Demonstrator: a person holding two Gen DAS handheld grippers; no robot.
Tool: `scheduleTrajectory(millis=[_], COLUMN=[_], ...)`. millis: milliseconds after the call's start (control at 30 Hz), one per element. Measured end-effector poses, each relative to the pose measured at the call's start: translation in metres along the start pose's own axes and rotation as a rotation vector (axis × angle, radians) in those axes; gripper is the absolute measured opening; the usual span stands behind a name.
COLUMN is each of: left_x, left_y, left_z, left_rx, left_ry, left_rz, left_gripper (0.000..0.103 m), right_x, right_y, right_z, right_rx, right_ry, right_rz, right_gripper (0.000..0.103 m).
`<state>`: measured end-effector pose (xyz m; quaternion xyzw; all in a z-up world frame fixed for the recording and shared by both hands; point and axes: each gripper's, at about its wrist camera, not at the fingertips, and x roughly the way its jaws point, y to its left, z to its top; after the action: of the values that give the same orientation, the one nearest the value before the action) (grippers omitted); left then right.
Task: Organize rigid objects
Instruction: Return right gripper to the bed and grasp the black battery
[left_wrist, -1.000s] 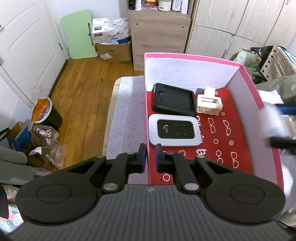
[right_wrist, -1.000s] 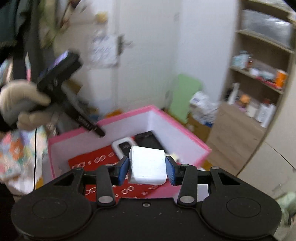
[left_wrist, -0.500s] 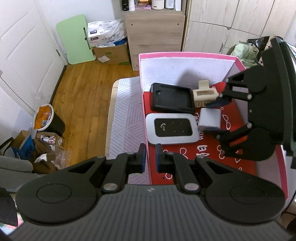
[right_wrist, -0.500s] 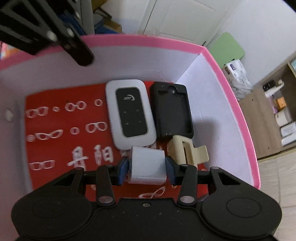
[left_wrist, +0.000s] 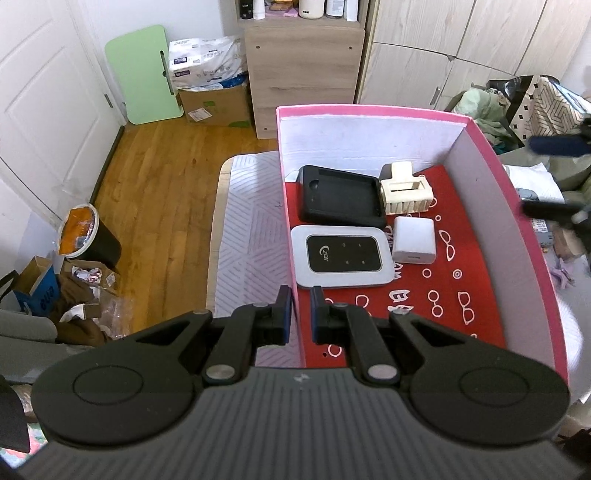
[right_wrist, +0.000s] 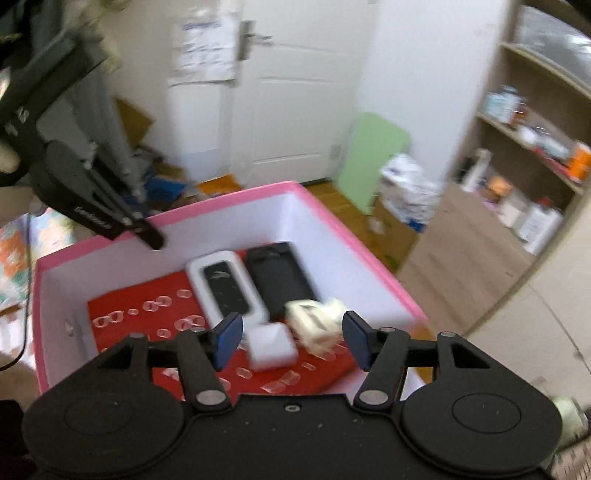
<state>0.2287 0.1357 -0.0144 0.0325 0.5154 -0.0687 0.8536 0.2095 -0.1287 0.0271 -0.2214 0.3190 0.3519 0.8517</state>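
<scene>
A pink box (left_wrist: 517, 206) with a red patterned floor holds a white charger cube (left_wrist: 413, 239), a white pocket router (left_wrist: 341, 255), a black case (left_wrist: 340, 200) and a cream clip (left_wrist: 405, 190). My left gripper (left_wrist: 300, 314) is shut on the box's left wall near its front corner. My right gripper (right_wrist: 291, 341) is open and empty, raised above the box's edge; the cube (right_wrist: 272, 347) lies free below it, beside the router (right_wrist: 226, 288), the case (right_wrist: 279, 277) and the clip (right_wrist: 314, 326). In the left wrist view its blurred fingers (left_wrist: 557, 146) sit outside the box's right wall.
The box rests on a striped cloth (left_wrist: 251, 236). A wooden floor (left_wrist: 159, 199) with a bin (left_wrist: 88, 240) and clutter lies to the left. A wooden cabinet (left_wrist: 303, 74) and wardrobe doors stand behind. Clothes and bags (left_wrist: 524, 99) pile at the right.
My right gripper carried the white cube down into the box, opened and let it go next to the router, then pulled back up and out. The left gripper held still.
</scene>
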Motion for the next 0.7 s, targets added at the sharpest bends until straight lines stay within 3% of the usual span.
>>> scheduleTrajectory(millis=[167,333,533,700], left_x=[0.0,-0.001,-0.001,-0.002], left_y=[0.0,0.004,0.003,0.001], left_z=[-0.001,-0.002,-0.001,-0.002], left_rx=[-0.018,-0.047,-0.056,-0.058], left_ry=[-0.006,-0.009,-0.006,-0.008], left_rz=[0.001,-0.011,-0.002,0.006], left_gripper=[0.008,0.008,0.008,0.008], right_x=[-0.033,-0.025,0.015,0.035], right_y=[-0.024,-0.046,-0.048,-0.063], right_z=[-0.036,-0.082,-0.123,-0.138], right_rx=[0.132,0.22,0.164,0.186], right_ry=[-0.057,-0.001,0.108,0.104], right_rz=[-0.053,-0.1,-0.067,0.018], right_gripper=[0.066,0.066,0.066,0.066])
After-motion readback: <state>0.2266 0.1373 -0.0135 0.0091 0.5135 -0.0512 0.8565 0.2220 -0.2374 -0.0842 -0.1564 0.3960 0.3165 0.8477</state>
